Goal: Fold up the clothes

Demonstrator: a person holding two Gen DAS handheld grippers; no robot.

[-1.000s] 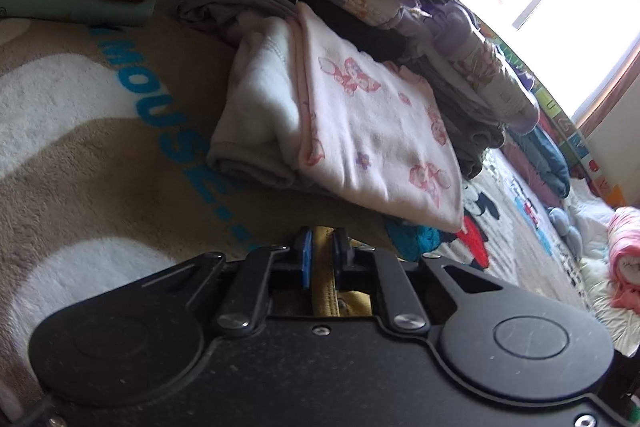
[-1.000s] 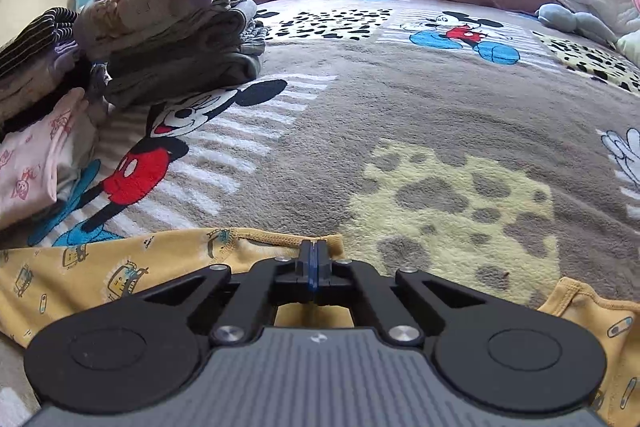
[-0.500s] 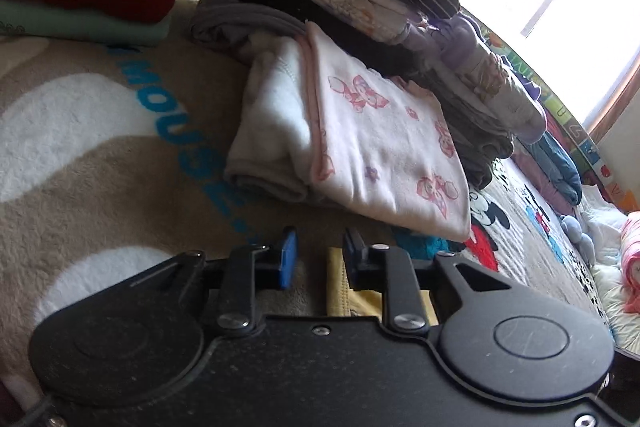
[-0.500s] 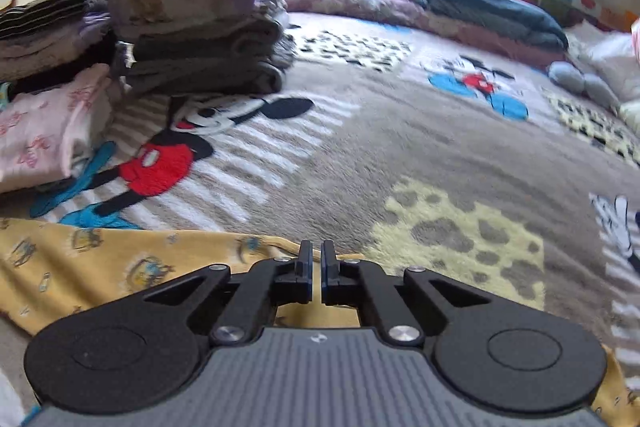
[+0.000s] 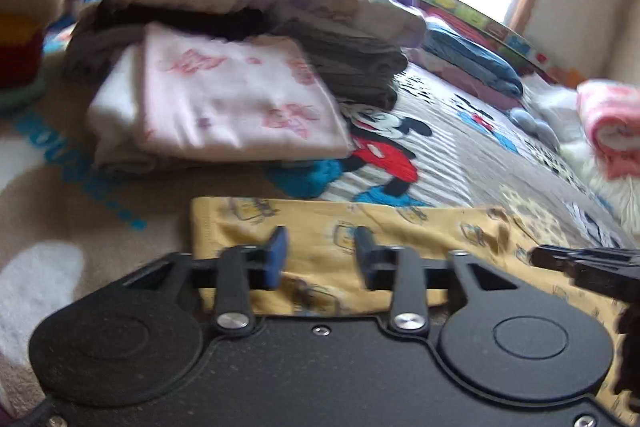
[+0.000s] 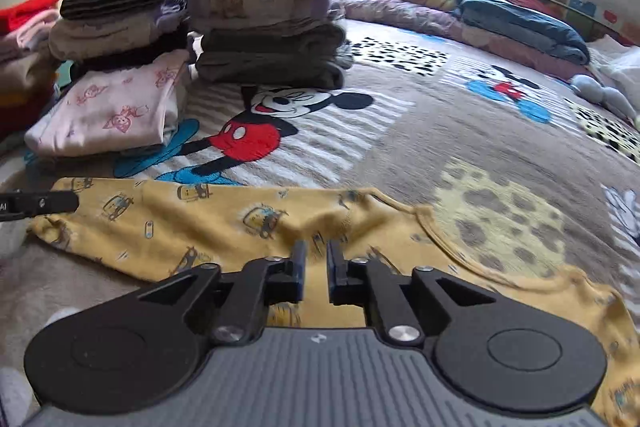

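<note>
Your left gripper (image 5: 320, 255) gapes wide and your right gripper (image 6: 316, 269) stands slightly parted, both gripping nothing, above the yellow printed garment (image 6: 224, 223) lying apparently folded on the Mickey Mouse blanket (image 6: 400, 147), near folded stacks (image 6: 268, 39).

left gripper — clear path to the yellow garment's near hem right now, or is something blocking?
Probably yes. The left gripper is open directly over the yellow garment, which lies flat on the blanket. Nothing sits between the fingers and the fabric; the right gripper is off to the side.
</note>
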